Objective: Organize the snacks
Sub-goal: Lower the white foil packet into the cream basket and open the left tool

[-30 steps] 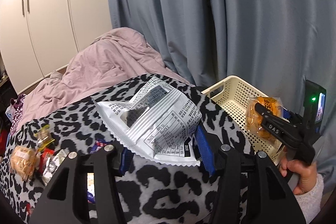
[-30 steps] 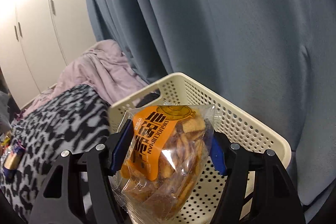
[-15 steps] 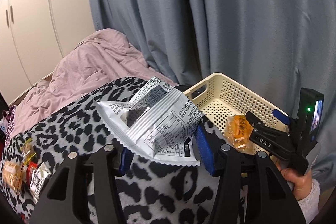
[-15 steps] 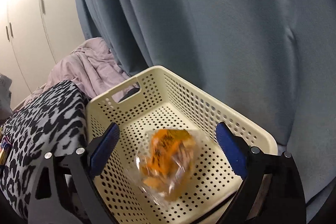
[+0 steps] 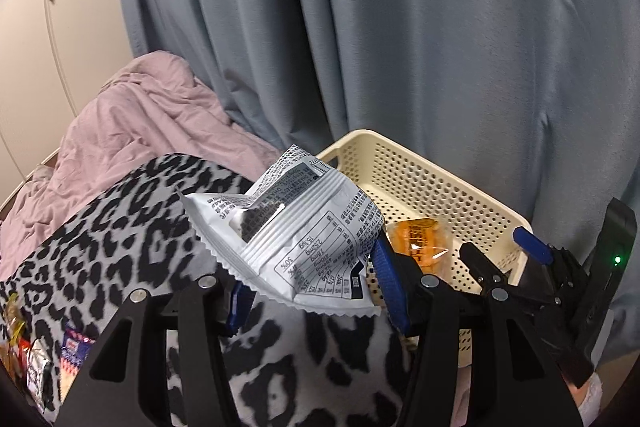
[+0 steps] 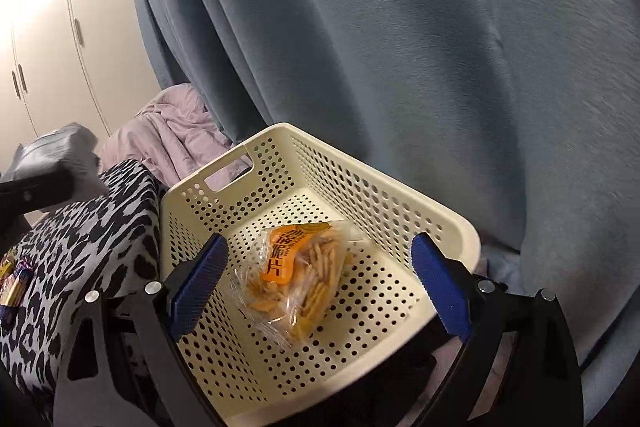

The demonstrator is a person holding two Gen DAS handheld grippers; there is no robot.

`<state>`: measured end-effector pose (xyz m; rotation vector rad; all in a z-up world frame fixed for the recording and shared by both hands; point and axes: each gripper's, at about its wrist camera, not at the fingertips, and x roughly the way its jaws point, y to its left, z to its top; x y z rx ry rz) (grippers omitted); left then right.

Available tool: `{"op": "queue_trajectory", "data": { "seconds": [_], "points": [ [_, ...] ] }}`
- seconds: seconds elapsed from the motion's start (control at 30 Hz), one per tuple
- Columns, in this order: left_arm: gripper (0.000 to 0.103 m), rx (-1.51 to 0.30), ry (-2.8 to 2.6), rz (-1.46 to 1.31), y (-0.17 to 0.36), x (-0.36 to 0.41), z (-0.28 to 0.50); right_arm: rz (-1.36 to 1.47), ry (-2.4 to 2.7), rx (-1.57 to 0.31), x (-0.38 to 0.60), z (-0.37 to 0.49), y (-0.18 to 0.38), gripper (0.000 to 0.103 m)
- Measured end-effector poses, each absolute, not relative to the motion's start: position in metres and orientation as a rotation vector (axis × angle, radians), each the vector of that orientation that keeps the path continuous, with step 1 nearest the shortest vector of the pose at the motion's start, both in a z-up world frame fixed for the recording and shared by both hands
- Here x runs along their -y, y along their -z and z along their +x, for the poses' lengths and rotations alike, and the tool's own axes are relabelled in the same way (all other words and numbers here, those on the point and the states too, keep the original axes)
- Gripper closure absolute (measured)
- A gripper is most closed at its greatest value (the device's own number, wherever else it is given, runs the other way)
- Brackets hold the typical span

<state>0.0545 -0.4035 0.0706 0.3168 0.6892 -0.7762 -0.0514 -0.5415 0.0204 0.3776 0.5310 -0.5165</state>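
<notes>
1. The left gripper (image 5: 310,289) pinches a crinkled silver-white foil snack packet (image 5: 296,235) above the leopard-print blanket (image 5: 132,227).
2. The right gripper (image 6: 316,285) is spread wide, its jaws just opened; the clear-and-orange cracker bag (image 6: 296,275) lies apparently flat in the cream perforated plastic basket (image 6: 384,195).

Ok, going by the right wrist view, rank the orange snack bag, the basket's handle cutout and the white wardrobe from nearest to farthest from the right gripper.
1. Orange snack bag: lying on the basket floor, between the open jaws of the right gripper.
2. Handle cutout: in the basket's far left wall.
3. White wardrobe: far back on the left, beyond the pink bedding.
</notes>
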Motion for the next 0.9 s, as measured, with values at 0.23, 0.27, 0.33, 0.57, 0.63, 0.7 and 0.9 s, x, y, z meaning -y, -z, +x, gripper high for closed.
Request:
{"op": "queue_trajectory", "data": {
  "seconds": [0.23, 0.27, 0.33, 0.57, 0.63, 0.7, 0.9],
  "points": [
    [0.049, -0.714, 0.856, 0.329, -0.065, 0.424, 0.040, 0.382, 0.537, -0.501, 0.546, -0.068, -0.026, 0.009],
    [0.049, -0.723, 0.877, 0.327, -0.064, 0.427, 0.038, 0.379, 0.541, -0.499, 0.546, -0.069, -0.026, 0.009],
    [0.049, -0.738, 0.907, 0.326, -0.061, 0.433, 0.034, 0.376, 0.551, -0.496, 0.546, -0.072, -0.027, 0.009],
    [0.032, -0.777, 0.964, 0.336, -0.049, 0.448, 0.023, 0.384, 0.584, -0.496, 0.552, -0.080, -0.029, 0.009],
    [0.012, -0.772, 0.946, 0.319, -0.048, 0.446, 0.023, 0.380, 0.592, -0.497, 0.552, -0.082, -0.030, 0.009],
    [0.012, -0.760, 0.940, 0.301, -0.050, 0.443, 0.023, 0.379, 0.599, -0.497, 0.553, -0.083, -0.031, 0.009],
    [0.012, -0.743, 0.916, 0.295, -0.058, 0.434, 0.023, 0.380, 0.597, -0.493, 0.553, -0.080, -0.034, 0.009]
  ]
}}
